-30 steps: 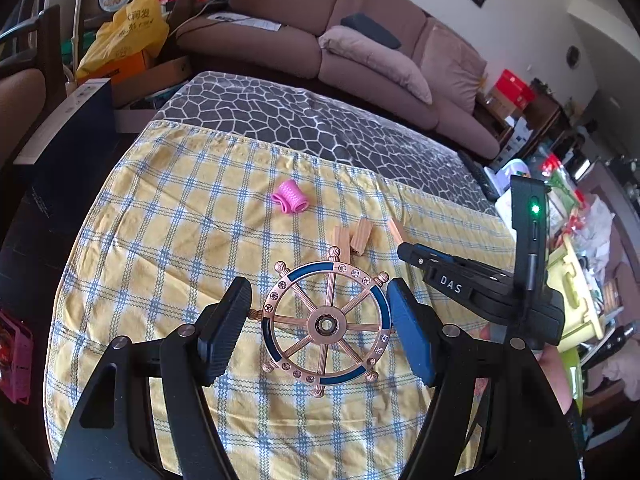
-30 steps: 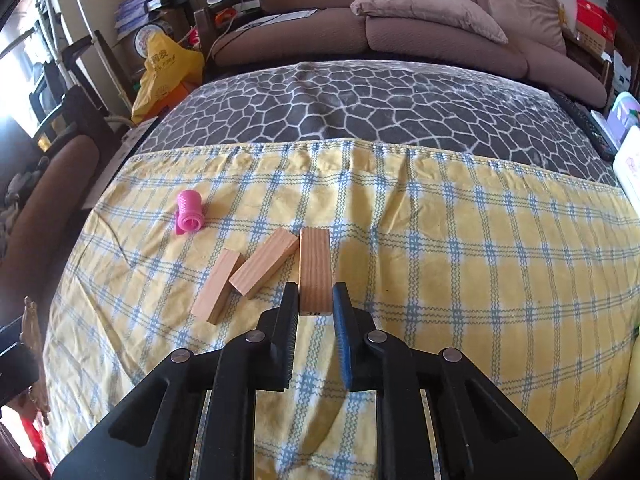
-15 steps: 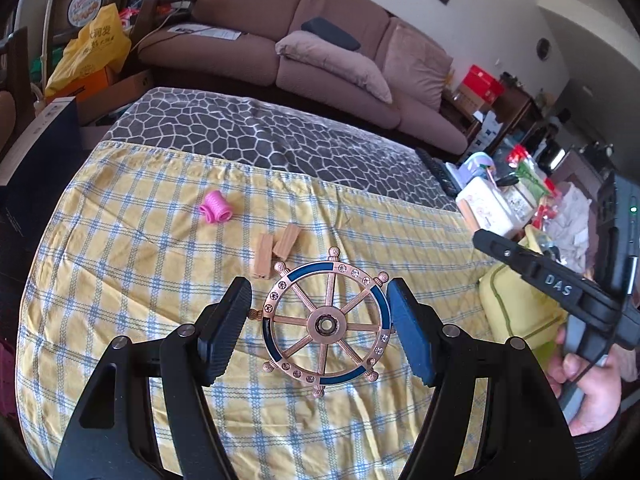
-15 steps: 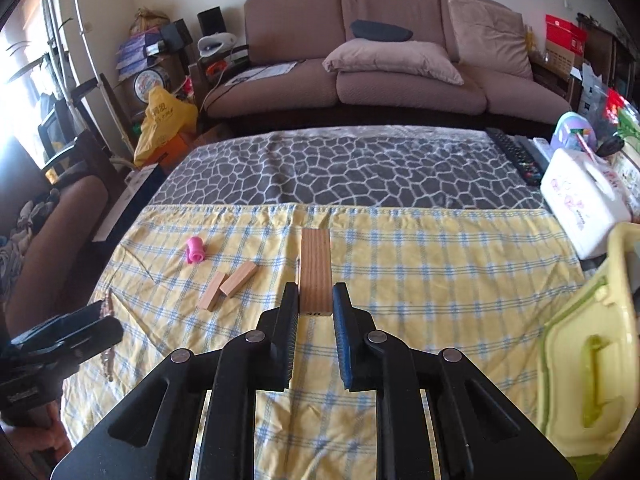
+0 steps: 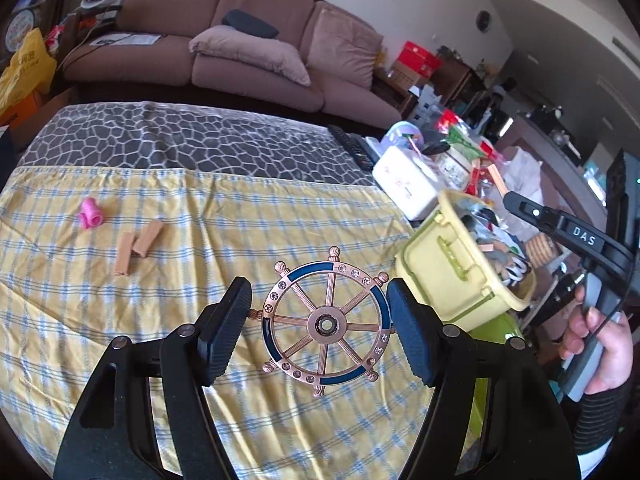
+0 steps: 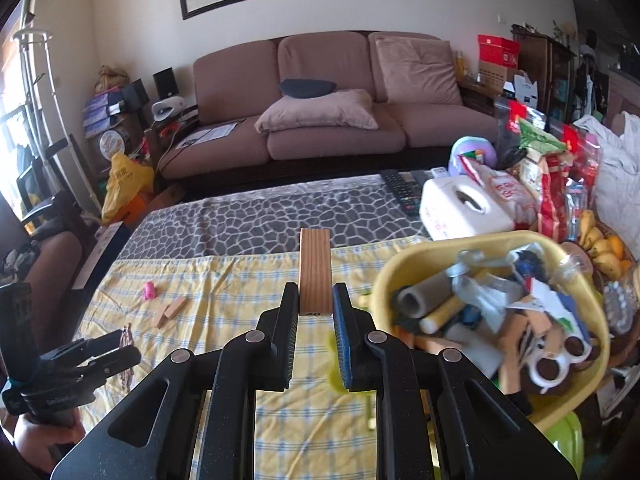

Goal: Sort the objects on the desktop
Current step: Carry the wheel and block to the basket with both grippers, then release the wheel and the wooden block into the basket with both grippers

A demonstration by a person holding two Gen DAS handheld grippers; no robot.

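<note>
My left claw (image 5: 320, 320) pinches the copper-and-blue ship's wheel (image 5: 326, 323) by its rim, held above the yellow checked cloth (image 5: 240, 240) on the bench. My right claw (image 6: 315, 312) is clamped on a wooden block (image 6: 315, 272) that sticks out forward, just beside the yellow bin (image 6: 592, 304) full of odds and ends. Two more blocks (image 5: 136, 244) and a pink spool (image 5: 91, 214) lie on the cloth.

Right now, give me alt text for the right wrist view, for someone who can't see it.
The right gripper is shut on a wooden block, held above a yellow checked cloth beside a yellow bin crammed with odds and ends. Two more wooden blocks and a pink roll lie on the cloth at left.
</note>
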